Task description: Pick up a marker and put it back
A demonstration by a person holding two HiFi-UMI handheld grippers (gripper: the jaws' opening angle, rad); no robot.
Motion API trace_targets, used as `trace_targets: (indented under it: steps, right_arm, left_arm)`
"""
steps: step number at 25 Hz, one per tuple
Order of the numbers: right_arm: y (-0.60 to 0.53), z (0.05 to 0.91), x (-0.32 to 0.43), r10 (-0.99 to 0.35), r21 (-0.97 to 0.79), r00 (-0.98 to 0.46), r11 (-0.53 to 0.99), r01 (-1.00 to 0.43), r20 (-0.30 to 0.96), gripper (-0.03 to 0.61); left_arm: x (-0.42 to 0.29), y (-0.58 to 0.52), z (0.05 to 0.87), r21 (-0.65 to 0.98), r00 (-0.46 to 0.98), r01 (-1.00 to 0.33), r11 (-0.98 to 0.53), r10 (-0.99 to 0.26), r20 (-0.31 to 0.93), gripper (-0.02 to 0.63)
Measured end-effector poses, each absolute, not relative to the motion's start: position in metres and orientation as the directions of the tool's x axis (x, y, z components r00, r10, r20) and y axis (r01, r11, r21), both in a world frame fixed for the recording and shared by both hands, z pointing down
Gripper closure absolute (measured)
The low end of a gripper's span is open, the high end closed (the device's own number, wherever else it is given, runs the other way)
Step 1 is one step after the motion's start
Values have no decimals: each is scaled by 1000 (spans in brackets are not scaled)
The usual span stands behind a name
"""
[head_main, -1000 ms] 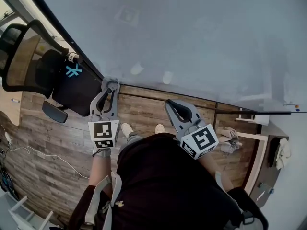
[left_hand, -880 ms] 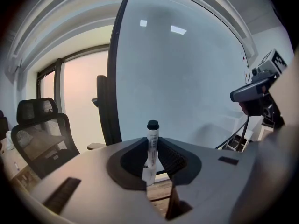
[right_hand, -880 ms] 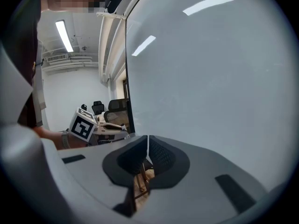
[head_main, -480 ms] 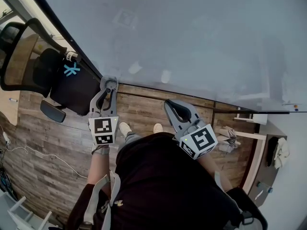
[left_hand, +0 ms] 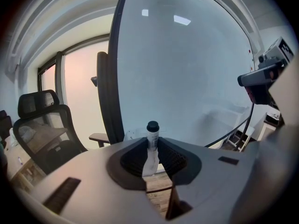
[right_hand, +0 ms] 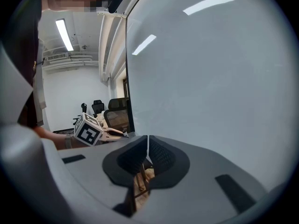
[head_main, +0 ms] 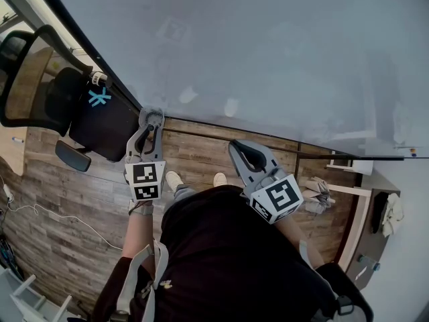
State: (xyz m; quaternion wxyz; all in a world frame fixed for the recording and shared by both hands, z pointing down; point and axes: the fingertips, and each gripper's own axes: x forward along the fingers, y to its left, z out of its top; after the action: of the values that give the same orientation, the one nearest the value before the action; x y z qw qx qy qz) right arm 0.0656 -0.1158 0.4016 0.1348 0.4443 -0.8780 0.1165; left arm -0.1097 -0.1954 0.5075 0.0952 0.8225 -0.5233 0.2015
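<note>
The left gripper [head_main: 152, 118] clamps a marker [left_hand: 152, 135] before the whiteboard [head_main: 268, 45]; the right gripper [head_main: 236, 147] is closed, empty; an office chair [head_main: 40, 79] stands left

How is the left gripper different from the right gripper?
The left gripper pinches a white marker with a black cap; the right gripper has nothing between its jaws. The left gripper's jaws stand slightly apart around the marker; the right gripper's jaws are pressed together. Both are grey and point toward the board.
</note>
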Motion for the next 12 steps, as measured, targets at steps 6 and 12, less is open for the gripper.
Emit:
trace_targets:
  steps: [6, 12]
  right_arm:
    - [-117, 402, 66, -747, -84, -570, 580, -811, 342, 557]
    - [-117, 404, 65, -740, -88, -580, 589, -804, 341, 557]
  left_arm:
    - [-108, -196, 509, -62, 362, -902, -428, -826, 432, 538]
    - [-110, -195, 506, -69, 357, -903, -424, -830, 428, 521]
